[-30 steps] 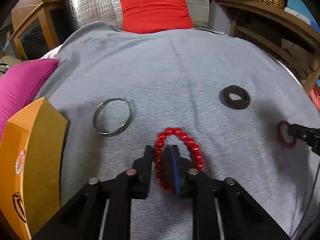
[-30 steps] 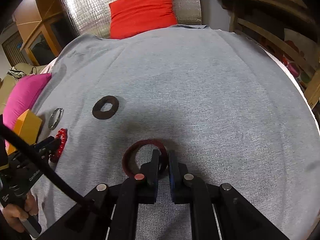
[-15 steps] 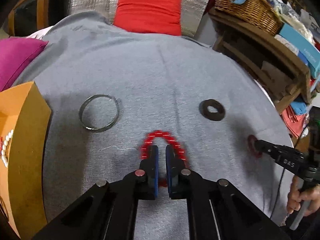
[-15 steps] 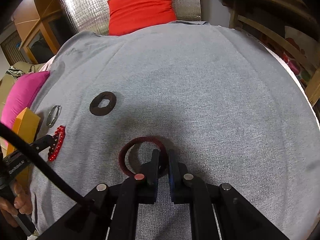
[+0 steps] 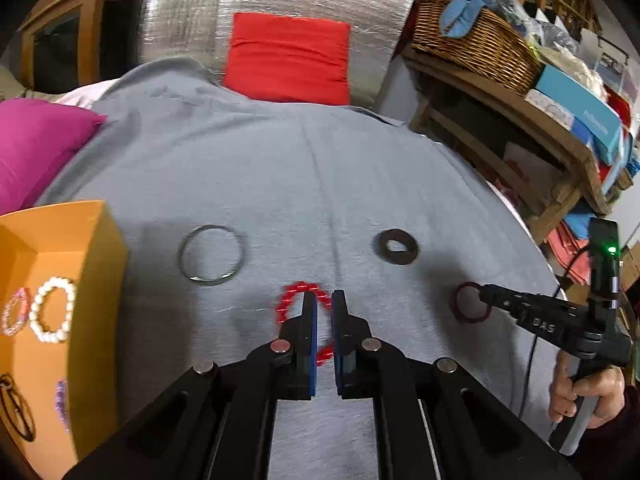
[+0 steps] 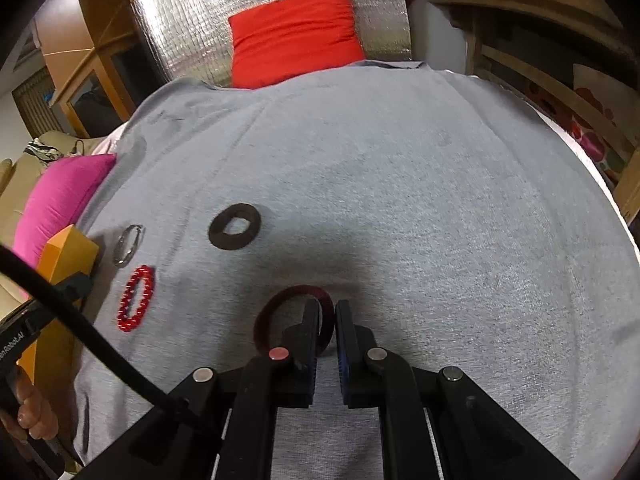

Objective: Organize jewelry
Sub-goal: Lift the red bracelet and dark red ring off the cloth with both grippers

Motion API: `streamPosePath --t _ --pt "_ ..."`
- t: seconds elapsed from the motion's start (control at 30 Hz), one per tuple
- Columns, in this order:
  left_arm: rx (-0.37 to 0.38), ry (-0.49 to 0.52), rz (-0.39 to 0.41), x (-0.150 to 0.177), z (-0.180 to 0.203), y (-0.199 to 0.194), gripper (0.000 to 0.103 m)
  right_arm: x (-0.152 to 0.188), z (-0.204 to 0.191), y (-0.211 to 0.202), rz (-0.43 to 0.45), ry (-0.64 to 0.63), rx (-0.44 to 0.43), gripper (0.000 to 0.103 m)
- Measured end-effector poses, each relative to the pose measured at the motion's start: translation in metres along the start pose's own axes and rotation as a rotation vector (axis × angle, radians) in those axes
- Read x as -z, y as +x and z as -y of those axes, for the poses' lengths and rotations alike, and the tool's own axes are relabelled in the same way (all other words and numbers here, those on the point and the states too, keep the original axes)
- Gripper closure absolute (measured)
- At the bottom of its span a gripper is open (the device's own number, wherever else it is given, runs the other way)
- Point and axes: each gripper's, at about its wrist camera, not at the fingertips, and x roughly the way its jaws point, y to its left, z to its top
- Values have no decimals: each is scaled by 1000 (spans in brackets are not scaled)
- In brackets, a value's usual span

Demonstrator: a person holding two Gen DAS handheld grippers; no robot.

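Note:
My left gripper [image 5: 324, 300] is shut on the red bead bracelet [image 5: 290, 300] and holds it above the grey cloth; the bracelet also shows in the right wrist view [image 6: 136, 298]. My right gripper [image 6: 327, 308] is shut on the rim of a dark red bangle [image 6: 280, 308], which also shows in the left wrist view [image 5: 468, 303]. A silver bangle [image 5: 211, 253] and a flat black ring [image 5: 397, 246] lie on the cloth. The orange jewelry box [image 5: 92, 264] stands at the left with a white bead bracelet [image 5: 52, 314] and other pieces inside.
A pink cushion [image 5: 36, 148] lies at the far left and a red cushion [image 5: 290, 58] at the back. A wooden shelf with a wicker basket [image 5: 476, 46] stands at the right. The grey cloth [image 6: 400, 184] covers the surface.
My left gripper shut on the red bead bracelet and lifted it; the orange box's inside has come into view. My right gripper stayed shut on the dark red bangle.

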Motion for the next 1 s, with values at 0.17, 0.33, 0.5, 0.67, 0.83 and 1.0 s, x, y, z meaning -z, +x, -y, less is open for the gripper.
streamPosePath --t 0.17,0.33,0.5,0.67,0.83,1.0 --pt "-74 11 -84 8 -9 19 93 4 -8 -2 -5 -11 -2 94" --pt "-82 1 -116 10 -13 31 92 7 -7 0 -17 -7 10 94" --pt "-93 6 -145 10 -10 46 85 6 -7 4 -26 -11 8 94" --pt "-104 -2 -157 10 -10 61 73 5 -8 9 -35 -18 7 94" --pt "-89 -23 -150 9 -10 61 94 6 -5 12 -42 -12 17 94" --pt "-80 -14 -129 8 -5 54 94 6 -2 9 -34 -6 18 94"
